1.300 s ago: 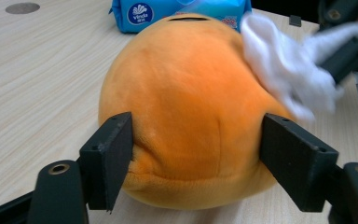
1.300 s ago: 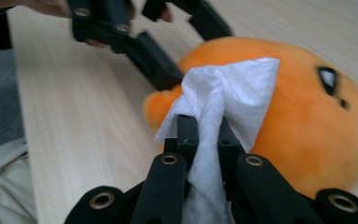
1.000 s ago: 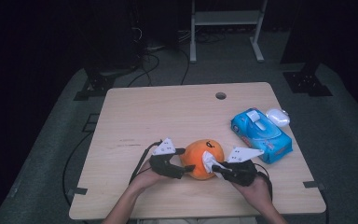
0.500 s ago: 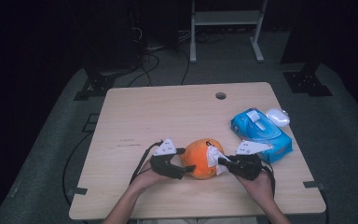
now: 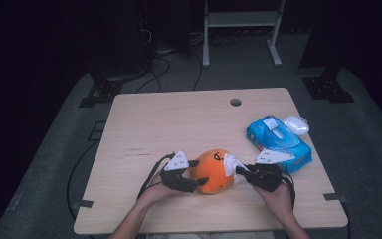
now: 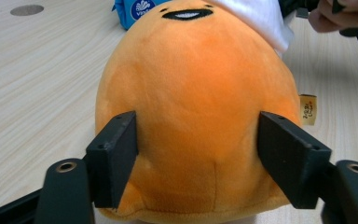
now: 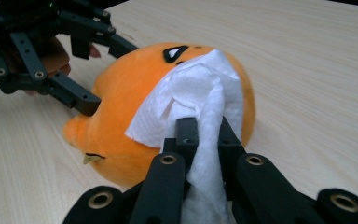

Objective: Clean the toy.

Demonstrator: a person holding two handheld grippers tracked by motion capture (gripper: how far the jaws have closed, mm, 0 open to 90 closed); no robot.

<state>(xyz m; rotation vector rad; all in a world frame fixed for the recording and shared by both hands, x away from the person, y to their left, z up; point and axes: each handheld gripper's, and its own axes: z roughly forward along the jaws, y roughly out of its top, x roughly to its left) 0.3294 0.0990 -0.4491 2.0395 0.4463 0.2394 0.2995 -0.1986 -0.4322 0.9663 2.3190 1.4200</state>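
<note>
One wooden desk [image 5: 169,124] carries one orange plush toy [image 5: 214,171] near its front edge, the landmark here. One blue wipes pack [image 5: 278,142] lies to the toy's right, one small white object [image 5: 296,125] just behind that pack. Two grippers flank the toy: the left gripper [image 6: 196,156] has its fingers [image 6: 114,156] clenched against the toy's sides, having just closed further; the right gripper [image 7: 204,135] has its fingers clamped on one white wipe [image 7: 191,100] lying against the toy's face.
</note>
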